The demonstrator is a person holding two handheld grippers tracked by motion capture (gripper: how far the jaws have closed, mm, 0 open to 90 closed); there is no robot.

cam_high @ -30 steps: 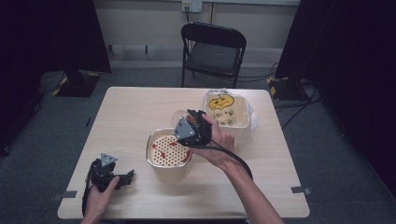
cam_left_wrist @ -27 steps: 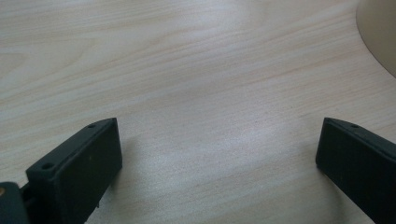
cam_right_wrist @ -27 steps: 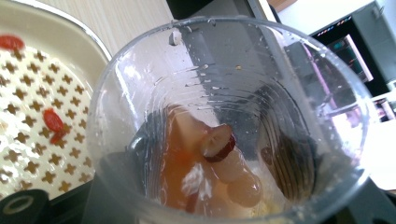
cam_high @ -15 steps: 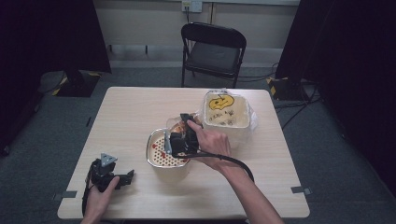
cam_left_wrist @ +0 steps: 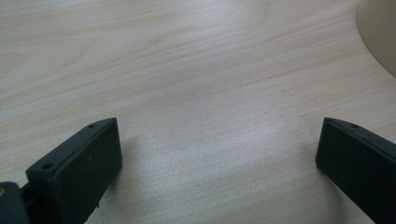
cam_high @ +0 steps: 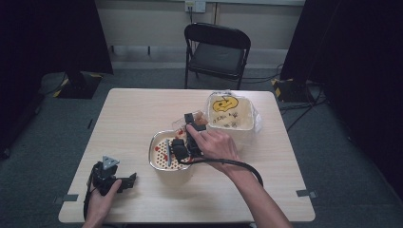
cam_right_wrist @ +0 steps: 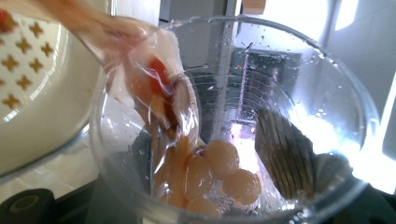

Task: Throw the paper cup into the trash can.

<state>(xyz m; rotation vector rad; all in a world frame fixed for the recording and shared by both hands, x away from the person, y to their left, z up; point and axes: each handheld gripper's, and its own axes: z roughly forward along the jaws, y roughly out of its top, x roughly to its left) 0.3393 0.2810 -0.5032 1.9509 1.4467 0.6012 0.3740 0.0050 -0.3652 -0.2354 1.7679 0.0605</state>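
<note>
right gripper (cam_high: pixel 183 148) clamped on clear cup (cam_right_wrist: pixel 233 126), tilted over colander bowl (cam_high: pixel 164 164); left gripper (cam_high: pixel 124 180) wide on surface (cam_high: pixel 133 114)

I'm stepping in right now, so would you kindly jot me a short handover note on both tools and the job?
Right tool: closed on a clear plastic cup, tipped over the strainer bowl; its jaws have just been closing.
Left tool: open, holding nothing, resting on the table.
Done: some red bits lie in the strainer.
Left: round pale balls sit in the cup; finish pouring. The white tub stands behind.

Clear cup (cam_right_wrist: pixel 233 116) bottom cut off; right tongs' tips hidden.
</note>
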